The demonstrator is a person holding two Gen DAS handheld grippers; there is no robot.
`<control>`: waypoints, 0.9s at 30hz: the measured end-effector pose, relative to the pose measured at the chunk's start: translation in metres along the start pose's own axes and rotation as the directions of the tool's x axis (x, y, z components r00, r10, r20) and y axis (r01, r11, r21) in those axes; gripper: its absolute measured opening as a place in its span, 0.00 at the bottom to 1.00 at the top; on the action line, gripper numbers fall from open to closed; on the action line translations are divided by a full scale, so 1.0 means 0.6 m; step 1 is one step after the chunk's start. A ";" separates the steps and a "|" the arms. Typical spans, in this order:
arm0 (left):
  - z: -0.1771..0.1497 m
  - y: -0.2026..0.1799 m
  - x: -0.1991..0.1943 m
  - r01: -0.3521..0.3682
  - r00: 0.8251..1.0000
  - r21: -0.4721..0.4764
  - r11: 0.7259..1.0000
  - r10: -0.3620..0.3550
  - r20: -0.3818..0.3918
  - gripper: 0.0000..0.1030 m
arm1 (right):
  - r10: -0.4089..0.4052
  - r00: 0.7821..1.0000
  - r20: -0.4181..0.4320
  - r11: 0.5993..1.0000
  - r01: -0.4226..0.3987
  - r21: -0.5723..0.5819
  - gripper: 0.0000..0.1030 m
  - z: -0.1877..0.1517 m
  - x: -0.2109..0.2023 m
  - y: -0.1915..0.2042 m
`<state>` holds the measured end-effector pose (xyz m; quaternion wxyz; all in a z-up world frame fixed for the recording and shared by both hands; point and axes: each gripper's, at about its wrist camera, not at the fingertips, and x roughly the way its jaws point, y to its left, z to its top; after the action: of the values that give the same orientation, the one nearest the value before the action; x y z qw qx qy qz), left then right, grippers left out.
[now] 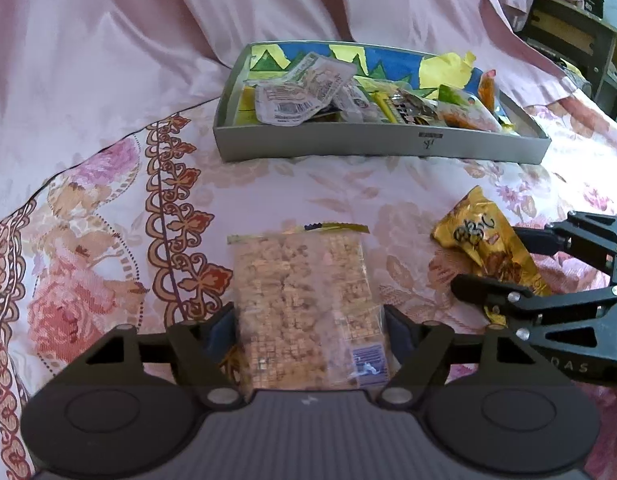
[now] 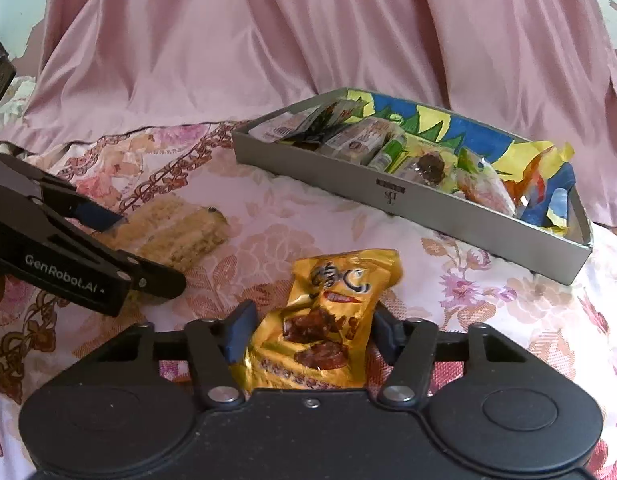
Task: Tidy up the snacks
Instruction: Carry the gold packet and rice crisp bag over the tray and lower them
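A pale cloth printed with pink flowers [image 1: 308,192] covers the surface, with plain pink fabric [image 1: 148,40] bunched up behind it. From the left wrist camera, the left gripper [image 1: 310,324] has its fingers pressed against both sides of a clear packet of puffed-rice squares [image 1: 304,300] lying flat on the cloth. Beyond it sits a grey tray [image 1: 348,144] holding a jumble of wrapped snacks [image 1: 304,92]. To the right, the right gripper [image 1: 492,262] closes around a golden snack pouch [image 1: 484,248]. From the right wrist camera, the same flowered cloth [image 2: 308,220] spreads under everything, and the right gripper [image 2: 308,334] pinches the golden snack pouch [image 2: 328,320] between its fingers, the pouch standing up from the cloth. On the left, the left gripper [image 2: 144,256] clamps the puffed-rice packet [image 2: 180,236]. The grey tray [image 2: 428,212] lies further back on the right, well apart from both packets, its wrapped snacks [image 2: 368,140] heaped inside.
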<state>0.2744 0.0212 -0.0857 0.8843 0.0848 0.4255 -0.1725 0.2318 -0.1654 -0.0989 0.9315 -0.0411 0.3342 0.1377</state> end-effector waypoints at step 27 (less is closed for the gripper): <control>0.069 -0.014 -0.045 0.049 0.978 -0.067 0.997 -0.034 0.208 0.75 | -0.079 0.974 0.211 0.995 0.091 -0.050 0.51 0.031 -0.055 -0.019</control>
<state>0.2859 0.0073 -0.0388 0.9224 0.0259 0.3388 -0.1835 0.2219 -0.1808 -0.0636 0.9648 -0.0685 0.2281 0.1111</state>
